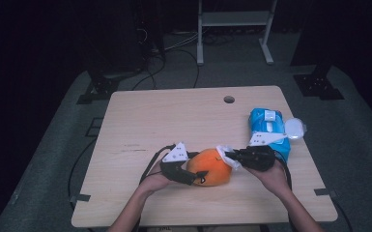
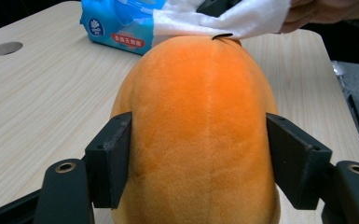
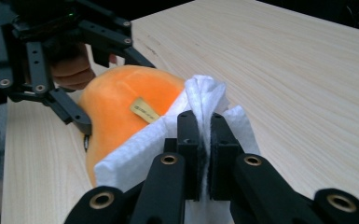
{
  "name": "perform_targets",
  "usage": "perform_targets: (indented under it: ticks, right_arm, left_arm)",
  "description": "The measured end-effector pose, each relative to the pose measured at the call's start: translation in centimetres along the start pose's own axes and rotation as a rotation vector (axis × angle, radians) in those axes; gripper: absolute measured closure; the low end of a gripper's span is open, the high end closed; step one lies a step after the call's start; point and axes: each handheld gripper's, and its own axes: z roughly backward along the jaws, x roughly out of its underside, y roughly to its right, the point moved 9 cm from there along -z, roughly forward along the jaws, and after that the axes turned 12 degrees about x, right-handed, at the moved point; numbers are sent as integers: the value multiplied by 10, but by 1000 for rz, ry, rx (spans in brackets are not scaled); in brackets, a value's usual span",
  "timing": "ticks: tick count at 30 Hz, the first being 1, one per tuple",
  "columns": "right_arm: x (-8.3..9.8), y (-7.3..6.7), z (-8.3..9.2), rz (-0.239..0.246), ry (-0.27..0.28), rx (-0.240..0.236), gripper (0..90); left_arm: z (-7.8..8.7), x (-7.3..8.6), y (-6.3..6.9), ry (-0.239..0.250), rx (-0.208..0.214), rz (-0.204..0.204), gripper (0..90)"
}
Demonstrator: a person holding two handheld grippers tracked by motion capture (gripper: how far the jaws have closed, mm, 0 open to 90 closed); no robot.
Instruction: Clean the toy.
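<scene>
Left gripper view: plush fruit (image 2: pixel 205 135) btwn clamped fingers (image 2: pixel 109 158).

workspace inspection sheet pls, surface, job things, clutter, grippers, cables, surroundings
surface: pale wood table with a round hole near the far edge
job's things: orange plush fruit at the near middle; white wipe lying against its top
clutter: blue wipes pack at the right edge
grippers: left gripper clamped on the plush's sides; right gripper pinching the wipe
cables: black cable looping off the left gripper; more cables on the floor
surroundings: dark room, grey floor, white frame legs behind the table
</scene>
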Motion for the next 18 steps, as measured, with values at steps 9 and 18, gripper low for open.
perform_targets:
  ticks: [9,18]
  right_arm:
    - [-24,-27,-17,98,21,-38,846]
    - [-8,-6,-12,35,-4,-2,847]
  left_arm:
    - [0,0,-1,-18,-3,-1,292]
    - [2,5,-12,75,18,159,137]
